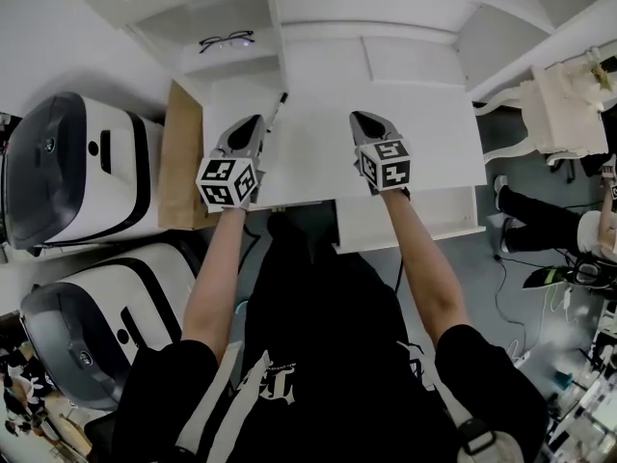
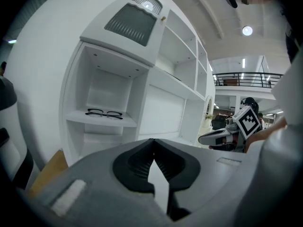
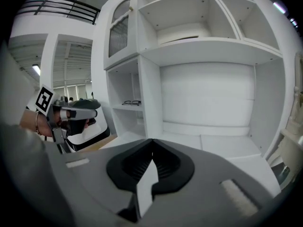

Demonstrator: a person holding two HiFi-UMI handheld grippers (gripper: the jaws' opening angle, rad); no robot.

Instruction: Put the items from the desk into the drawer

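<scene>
White desk (image 1: 313, 157) lies below the left gripper (image 1: 254, 123) and right gripper (image 1: 361, 119), each closed on nothing.

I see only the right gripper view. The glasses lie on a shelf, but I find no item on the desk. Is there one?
Observer: Yes. The head view shows a thin dark thing, perhaps a pen, on the desk, beside the tip of the left gripper.
Operator: Does the left gripper hold anything?
Observer: No. The left gripper view shows its jaws together, with nothing between them.
Operator: Does anything stick out below the desk?
Observer: Yes. A white panel juts out under its front edge, on the right side.
</scene>
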